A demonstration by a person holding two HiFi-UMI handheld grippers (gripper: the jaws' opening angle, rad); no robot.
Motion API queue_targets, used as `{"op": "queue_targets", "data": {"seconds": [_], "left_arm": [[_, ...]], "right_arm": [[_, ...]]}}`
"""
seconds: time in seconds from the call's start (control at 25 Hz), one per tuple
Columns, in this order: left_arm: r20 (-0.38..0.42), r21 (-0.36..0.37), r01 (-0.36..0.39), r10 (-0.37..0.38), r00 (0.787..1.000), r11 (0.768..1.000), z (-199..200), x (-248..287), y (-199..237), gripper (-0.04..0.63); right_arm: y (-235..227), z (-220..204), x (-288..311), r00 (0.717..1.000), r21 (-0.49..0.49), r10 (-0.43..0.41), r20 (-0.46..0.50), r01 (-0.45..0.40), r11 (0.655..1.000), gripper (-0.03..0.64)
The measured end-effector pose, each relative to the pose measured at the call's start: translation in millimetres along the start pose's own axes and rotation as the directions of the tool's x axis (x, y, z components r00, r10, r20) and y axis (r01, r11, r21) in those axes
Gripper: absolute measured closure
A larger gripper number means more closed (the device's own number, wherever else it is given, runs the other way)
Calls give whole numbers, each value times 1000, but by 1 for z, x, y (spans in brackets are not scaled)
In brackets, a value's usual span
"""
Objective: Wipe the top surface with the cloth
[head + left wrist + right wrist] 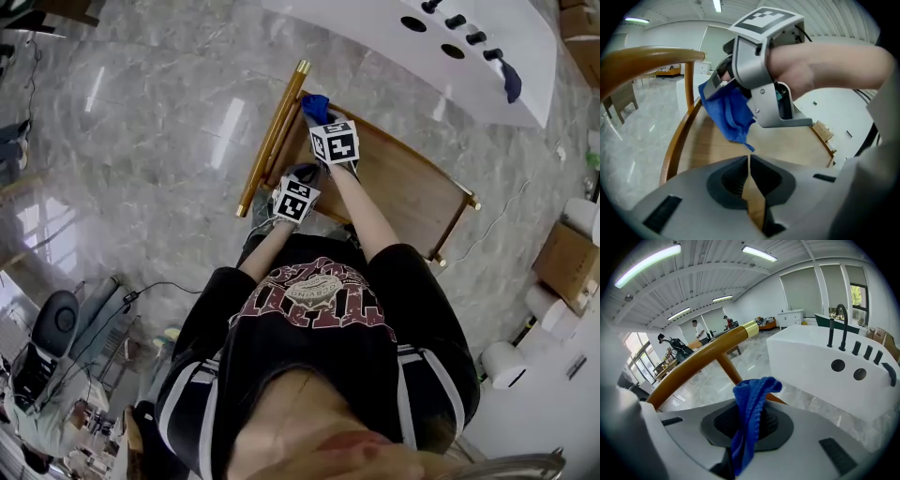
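Note:
A wooden top (pixel 403 183) with a raised round rail (pixel 272 131) along its left side lies below me. My right gripper (pixel 320 114) is shut on a blue cloth (pixel 316 104) near the top's far left corner, by the rail. In the right gripper view the cloth (pixel 751 411) stands pinched between the pads, with the rail (pixel 705 355) just beyond. My left gripper (pixel 303 175) hovers just behind the right one, shut on nothing. In the left gripper view its closed tips (pixel 748 164) point at the wooden top (pixel 792 145); the cloth (pixel 729 115) hangs from the right gripper (pixel 723 77) above the wood.
A white bathtub (pixel 450 42) with black fittings (pixel 841 326) stands beyond the wooden top, a dark cloth (pixel 511 80) on its edge. A cardboard box (pixel 567 262) and paper rolls (pixel 506 364) sit at the right. Marble floor (pixel 141 141) surrounds everything. People (pixel 698 331) stand far off.

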State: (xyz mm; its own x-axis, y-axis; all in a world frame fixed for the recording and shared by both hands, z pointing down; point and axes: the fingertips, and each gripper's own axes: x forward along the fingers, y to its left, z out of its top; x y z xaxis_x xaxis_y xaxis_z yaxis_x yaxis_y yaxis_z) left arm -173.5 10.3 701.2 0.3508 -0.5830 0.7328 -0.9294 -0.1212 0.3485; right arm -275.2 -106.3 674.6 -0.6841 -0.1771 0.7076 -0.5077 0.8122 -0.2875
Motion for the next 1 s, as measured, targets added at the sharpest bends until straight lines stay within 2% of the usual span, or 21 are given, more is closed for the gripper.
{"op": "queue_targets", "data": {"seconds": [0.32, 0.52, 0.68, 1.0], "left_arm": [[-58, 33, 22, -20, 998, 999, -10, 14, -7, 548], [-92, 47, -21, 25, 995, 999, -14, 17, -4, 549], [-134, 108, -28, 42, 990, 994, -15, 18, -4, 549], [-151, 116, -55, 72, 986, 992, -15, 20, -4, 549]], "right_arm": [[-8, -7, 23, 999, 59, -24, -33, 26, 998, 558], [-10, -10, 26, 998, 13, -54, -29, 55, 998, 558], [-10, -10, 27, 998, -13, -61, -26, 61, 998, 558], [-12, -11, 27, 998, -42, -52, -21, 51, 998, 558]]}}
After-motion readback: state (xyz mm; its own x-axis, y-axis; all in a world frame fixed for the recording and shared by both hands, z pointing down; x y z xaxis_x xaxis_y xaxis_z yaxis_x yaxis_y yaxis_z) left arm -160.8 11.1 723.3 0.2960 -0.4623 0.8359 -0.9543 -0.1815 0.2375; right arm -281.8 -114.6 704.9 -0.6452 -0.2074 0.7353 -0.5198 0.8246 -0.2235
